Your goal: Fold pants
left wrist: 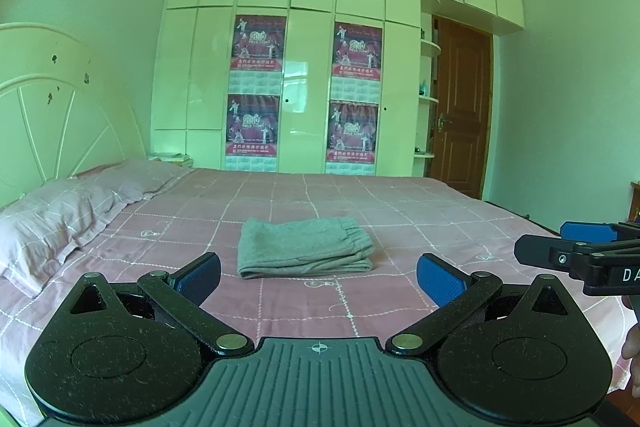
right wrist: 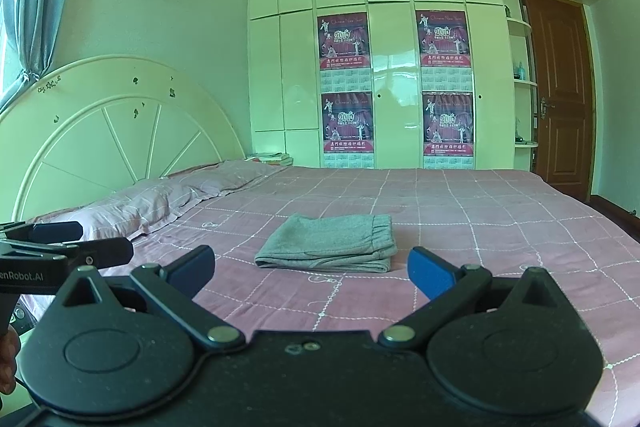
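Grey pants [left wrist: 304, 247] lie folded into a compact rectangle on the pink checked bed sheet [left wrist: 400, 211], elastic waistband toward the right. My left gripper [left wrist: 318, 277] is open, held back from the near edge of the pants with nothing between its blue pads. The right wrist view shows the same folded pants [right wrist: 328, 247] ahead of my open, empty right gripper [right wrist: 310, 269]. Each gripper appears at the side of the other's view: the right gripper [left wrist: 560, 243] at the right edge, the left gripper [right wrist: 92, 239] at the left edge.
Pink pillows [left wrist: 60, 215] lie along the white headboard [right wrist: 112, 139] on the left. White wardrobes with red posters [left wrist: 256, 91] stand behind the bed. A brown door [right wrist: 560, 99] is at the back right. A hand [left wrist: 632, 355] shows at the right edge.
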Available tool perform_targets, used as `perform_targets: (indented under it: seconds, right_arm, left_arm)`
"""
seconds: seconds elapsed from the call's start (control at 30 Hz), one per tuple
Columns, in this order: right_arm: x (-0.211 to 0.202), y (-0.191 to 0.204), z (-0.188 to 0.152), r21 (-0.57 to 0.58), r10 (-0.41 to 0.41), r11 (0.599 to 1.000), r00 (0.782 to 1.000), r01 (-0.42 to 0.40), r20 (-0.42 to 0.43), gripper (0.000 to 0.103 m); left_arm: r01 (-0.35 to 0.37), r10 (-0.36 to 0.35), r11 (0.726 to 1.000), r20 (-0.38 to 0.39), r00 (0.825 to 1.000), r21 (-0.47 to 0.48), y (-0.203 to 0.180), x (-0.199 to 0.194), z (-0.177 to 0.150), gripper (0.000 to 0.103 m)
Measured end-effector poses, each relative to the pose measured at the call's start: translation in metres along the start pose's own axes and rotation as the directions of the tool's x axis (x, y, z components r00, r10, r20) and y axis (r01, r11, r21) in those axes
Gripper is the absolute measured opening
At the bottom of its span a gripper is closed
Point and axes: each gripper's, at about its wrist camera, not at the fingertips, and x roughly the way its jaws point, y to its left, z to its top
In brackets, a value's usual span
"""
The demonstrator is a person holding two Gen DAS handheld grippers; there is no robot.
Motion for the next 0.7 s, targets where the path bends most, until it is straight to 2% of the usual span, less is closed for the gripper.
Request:
perform_targets:
  seconds: [0.7]
  right_arm:
    - [-0.0005, 0.0009, -0.0001, -0.002, 0.001, 1.000, 1.000, -0.001, 0.002, 0.097]
  left_arm:
    - [0.011, -0.011, 1.000, 0.006, 1.000, 0.003, 0.0036, -0.0022, -0.0005, 0.103]
